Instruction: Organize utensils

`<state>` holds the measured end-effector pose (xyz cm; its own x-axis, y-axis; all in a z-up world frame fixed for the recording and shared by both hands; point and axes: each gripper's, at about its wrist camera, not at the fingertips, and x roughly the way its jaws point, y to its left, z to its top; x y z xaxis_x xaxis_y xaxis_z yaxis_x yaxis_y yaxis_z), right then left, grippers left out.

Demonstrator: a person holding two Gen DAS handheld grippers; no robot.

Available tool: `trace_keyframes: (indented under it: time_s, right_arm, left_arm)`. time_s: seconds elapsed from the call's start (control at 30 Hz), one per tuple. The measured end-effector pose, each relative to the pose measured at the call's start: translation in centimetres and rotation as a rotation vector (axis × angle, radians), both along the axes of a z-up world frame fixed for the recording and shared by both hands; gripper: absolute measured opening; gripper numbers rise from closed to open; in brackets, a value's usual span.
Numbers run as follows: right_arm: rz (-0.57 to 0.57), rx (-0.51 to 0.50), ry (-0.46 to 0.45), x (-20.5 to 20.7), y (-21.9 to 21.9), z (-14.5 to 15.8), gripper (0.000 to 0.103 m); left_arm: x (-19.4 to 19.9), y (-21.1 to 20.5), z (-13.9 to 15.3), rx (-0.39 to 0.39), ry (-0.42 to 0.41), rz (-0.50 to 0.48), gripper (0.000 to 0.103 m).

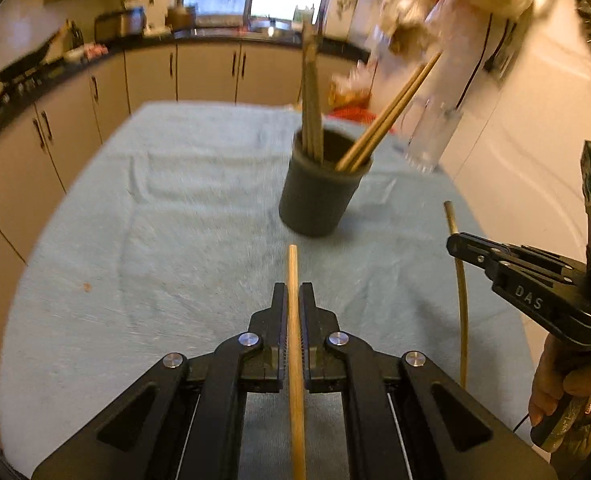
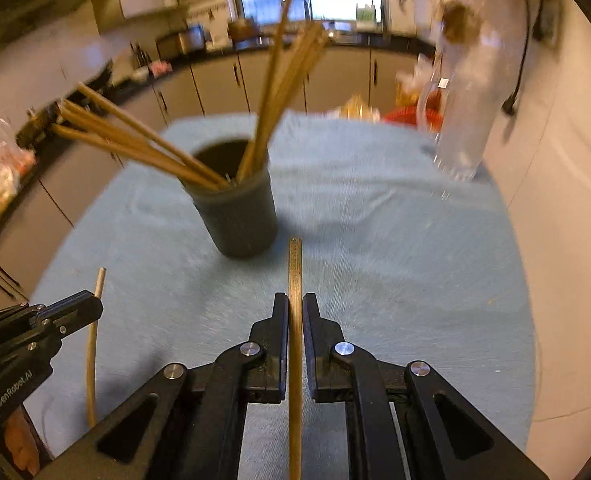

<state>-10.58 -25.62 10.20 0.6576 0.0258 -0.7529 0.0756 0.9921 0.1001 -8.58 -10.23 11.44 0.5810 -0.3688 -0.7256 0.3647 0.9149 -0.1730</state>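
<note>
Both grippers hung above a table covered with a pale blue towel [image 1: 175, 208], each gripping one chopstick. The left gripper [image 1: 294, 292] had its jaws narrowed onto a light wooden chopstick [image 1: 294, 320], which ran lengthwise between the pads and poked out ahead of the fingertips. The right gripper [image 2: 295, 300] was clamped in the same way on a darker chopstick [image 2: 295, 280], its tip also reaching past the fingertips. Seen from the left wrist, that right gripper [image 1: 461, 246] sat toward the towel's right edge, held by a person's hand [image 1: 567, 396], with its chopstick [image 1: 461, 320] crossing the jaws.

A dark round cup [image 1: 319, 196] stood upright on the towel ahead of both grippers, toward the far edge. It held two bunches of chopsticks [image 2: 135, 144], each leaning out against the rim a different way. A clear glass vessel [image 2: 467, 120] stood near the towel's far right corner. Behind the table ran kitchen cabinets [image 1: 207, 72] under a dark counter.
</note>
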Motion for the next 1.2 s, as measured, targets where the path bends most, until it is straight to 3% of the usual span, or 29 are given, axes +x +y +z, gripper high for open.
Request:
trace_keyframes:
  time_s: [0.33, 0.63, 1.2]
  right_arm:
    - [-0.009, -0.008, -0.180, -7.1, 0.4, 4.5, 0.008]
    - [-0.020, 0.010, -0.249, -12.3, 0.7, 6.5, 0.008]
    - [-0.034, 0.025, -0.377, -15.7, 0.9, 9.5, 0.008]
  left_arm:
    - [-6.6, 1.5, 4.7, -0.010, -0.167, 0.004, 0.005]
    - [-10.3, 2.4, 6.4, -0.022, -0.213, -0.014, 0.005]
    - [-12.7, 1.7, 7.8, 0.005, -0.251, -0.021, 0.005]
